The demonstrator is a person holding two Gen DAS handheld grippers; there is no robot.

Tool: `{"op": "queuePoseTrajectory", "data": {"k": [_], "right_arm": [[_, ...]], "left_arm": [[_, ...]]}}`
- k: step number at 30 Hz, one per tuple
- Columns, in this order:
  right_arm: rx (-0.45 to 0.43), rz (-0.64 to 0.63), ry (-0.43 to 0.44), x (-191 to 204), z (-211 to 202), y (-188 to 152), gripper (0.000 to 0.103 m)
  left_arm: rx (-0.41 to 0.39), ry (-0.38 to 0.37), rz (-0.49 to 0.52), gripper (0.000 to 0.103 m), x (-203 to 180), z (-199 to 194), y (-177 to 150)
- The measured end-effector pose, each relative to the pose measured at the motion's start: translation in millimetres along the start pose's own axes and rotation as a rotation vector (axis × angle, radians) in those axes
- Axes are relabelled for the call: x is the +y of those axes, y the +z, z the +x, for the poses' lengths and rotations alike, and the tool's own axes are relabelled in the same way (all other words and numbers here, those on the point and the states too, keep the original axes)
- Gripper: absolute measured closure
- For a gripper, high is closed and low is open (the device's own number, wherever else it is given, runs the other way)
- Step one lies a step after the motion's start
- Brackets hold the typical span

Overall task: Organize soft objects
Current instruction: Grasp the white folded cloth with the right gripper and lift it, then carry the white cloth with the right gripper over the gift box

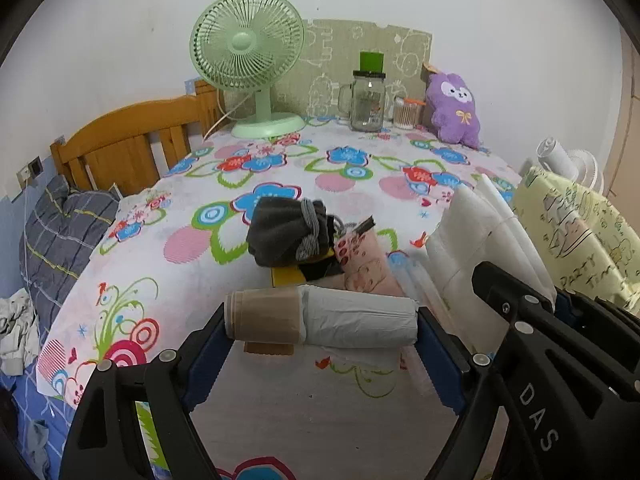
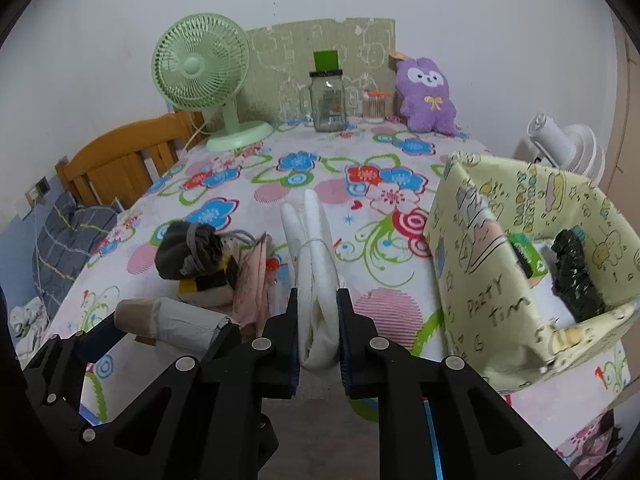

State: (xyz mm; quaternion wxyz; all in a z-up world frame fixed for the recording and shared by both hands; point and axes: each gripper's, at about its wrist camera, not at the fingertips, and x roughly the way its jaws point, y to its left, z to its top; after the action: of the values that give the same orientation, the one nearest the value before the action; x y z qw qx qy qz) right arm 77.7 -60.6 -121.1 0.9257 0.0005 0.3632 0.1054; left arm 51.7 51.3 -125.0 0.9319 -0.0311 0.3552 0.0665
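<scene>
My left gripper [image 1: 322,340] is shut on a roll [image 1: 320,320], beige at one end and pale grey at the other, with a pad on each end. It holds the roll low over the flowered tablecloth [image 1: 200,248]. My right gripper [image 2: 318,300] is shut on a white folded bundle [image 2: 314,240] tied with string, which stands on edge between the pads. This bundle [image 1: 472,236] also shows at the right of the left wrist view. Behind the roll lies a pile with a dark grey knotted cloth [image 1: 284,236] and a pink patterned piece [image 1: 364,264].
A yellow-green fabric box [image 2: 500,280] stands open at the right with a green carton and a black item inside. At the back stand a green fan [image 1: 248,60], a glass jar [image 1: 366,100], a swab pot [image 1: 406,112] and a purple plush [image 1: 454,110]. A wooden bed frame [image 1: 128,144] is at the left.
</scene>
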Motion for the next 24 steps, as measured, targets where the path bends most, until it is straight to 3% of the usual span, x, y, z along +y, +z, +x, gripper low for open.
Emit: {"op": "queuePoseTrajectory", "data": {"k": [24], "right_arm": [[-0.101, -0.012, 0.003, -2, -54, 32, 0.085]], "left_arm": [[-0.092, -0.024, 0.003, 0.015, -11, -44, 33]]}}
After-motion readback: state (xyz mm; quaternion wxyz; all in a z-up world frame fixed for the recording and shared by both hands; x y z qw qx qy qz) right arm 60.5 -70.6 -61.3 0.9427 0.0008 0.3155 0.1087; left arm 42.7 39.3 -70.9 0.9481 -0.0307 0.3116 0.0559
